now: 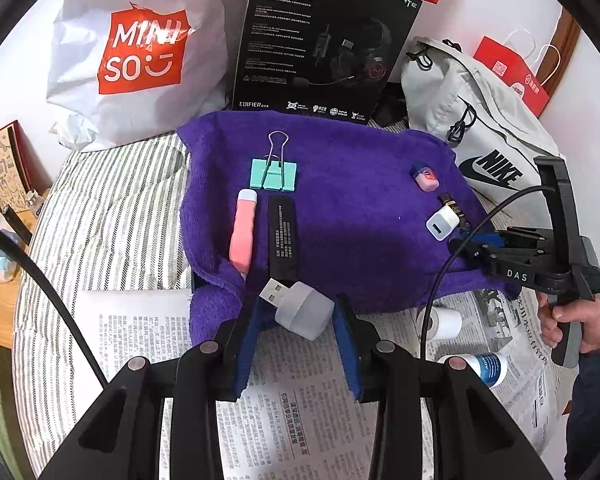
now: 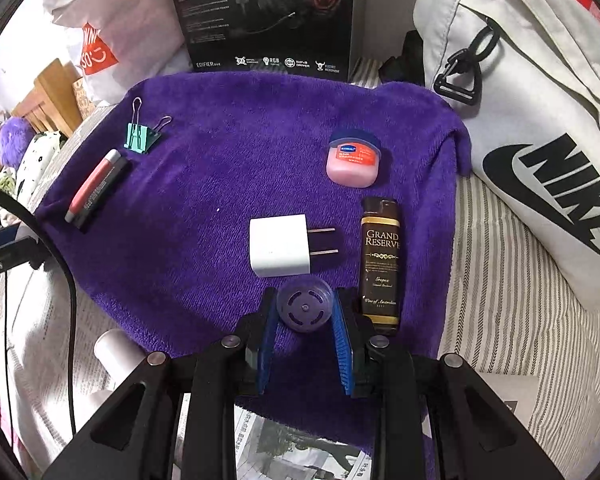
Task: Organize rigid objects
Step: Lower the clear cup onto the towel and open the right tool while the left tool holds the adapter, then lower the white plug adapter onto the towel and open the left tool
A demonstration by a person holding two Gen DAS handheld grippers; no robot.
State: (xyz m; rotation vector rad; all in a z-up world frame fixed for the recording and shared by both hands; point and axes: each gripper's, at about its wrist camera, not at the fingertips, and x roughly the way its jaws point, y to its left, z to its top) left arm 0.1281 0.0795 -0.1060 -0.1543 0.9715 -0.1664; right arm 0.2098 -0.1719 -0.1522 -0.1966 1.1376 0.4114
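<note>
A striped bed cover (image 1: pixel 112 208) carries it all: a purple towel (image 2: pixel 228 168) spread in the middle, newspaper sheets (image 1: pixel 284 420) at its near edge. Behind, a white shopping bag (image 1: pixel 136 52), a black headset box (image 1: pixel 320 40) and a grey sports bag (image 2: pixel 540 120) crowd the back.

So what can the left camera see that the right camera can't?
Only the left wrist view shows the white USB plug held in the left gripper, the whole right gripper with the hand holding it, and the blue-labelled bottle.

Only the right wrist view shows the round purple cap pinched in the right gripper's fingers.

Both show the purple towel, green binder clip, pink tube, white charger, pink jar and Nike bag.
</note>
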